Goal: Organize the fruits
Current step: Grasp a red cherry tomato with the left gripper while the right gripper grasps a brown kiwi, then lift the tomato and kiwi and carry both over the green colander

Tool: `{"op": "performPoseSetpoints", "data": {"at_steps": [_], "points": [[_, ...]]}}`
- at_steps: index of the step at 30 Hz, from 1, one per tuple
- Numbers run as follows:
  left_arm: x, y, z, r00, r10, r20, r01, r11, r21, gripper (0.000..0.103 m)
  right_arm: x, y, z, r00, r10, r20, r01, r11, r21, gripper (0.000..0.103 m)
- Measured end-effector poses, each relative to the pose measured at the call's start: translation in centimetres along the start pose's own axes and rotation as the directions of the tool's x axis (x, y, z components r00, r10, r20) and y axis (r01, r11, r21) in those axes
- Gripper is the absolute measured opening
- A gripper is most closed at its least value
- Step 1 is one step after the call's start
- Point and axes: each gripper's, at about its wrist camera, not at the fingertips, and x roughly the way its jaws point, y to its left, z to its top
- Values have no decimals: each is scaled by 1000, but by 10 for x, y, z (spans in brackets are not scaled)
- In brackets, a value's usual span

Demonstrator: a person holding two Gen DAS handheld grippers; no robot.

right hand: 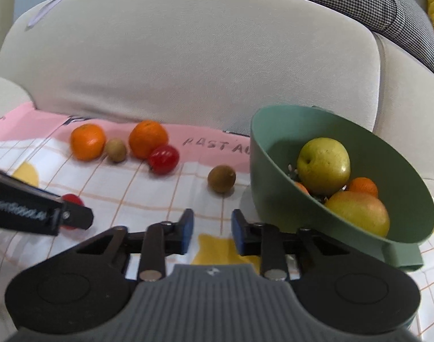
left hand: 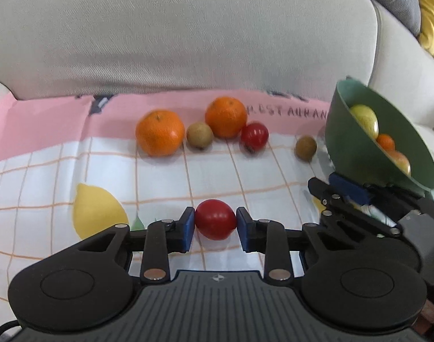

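My left gripper (left hand: 215, 223) is shut on a small red tomato (left hand: 215, 219) low over the checked cloth; its blue pads press both sides. That tomato (right hand: 72, 199) shows behind the left finger in the right wrist view. My right gripper (right hand: 212, 229) is open, its pads a narrow gap apart over bare cloth, just left of a tilted green bowl (right hand: 273, 176) holding two yellow-green apples and small oranges. On the cloth lie two oranges (left hand: 160, 132) (left hand: 226, 117), two brown kiwis (left hand: 199, 135) (left hand: 305, 147) and another red tomato (left hand: 254, 136).
The cloth (left hand: 103, 171) covers a beige sofa seat. The backrest (left hand: 188, 42) rises right behind the row of fruit. A checked cushion (right hand: 373, 2) and a yellow one (left hand: 433, 14) lie at the upper right. The bowl's handle (right hand: 402, 256) sticks out at its near right.
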Motion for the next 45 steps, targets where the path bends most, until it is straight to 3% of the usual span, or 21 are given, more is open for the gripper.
{"op": "performPoseSetpoints", "data": {"at_steps": [13,19,32,45], "points": [[3,12,5,998,48,39,-46,998,-53,34,26,22,14,989,-148,26,146,987,60,14],[7,14,7,998,46,31,-44,997,-59,34,36,21,17,986,-167,17,166,985,46,14],[8,12,4,999,40,19,-39,998,-55,34,54,14,26,989,-144,-14,145,987,76,25],[4,8,2,998,40,41,-38,998,-48,34,32,7,22,998,-56,-9,57,997,52,23]]}}
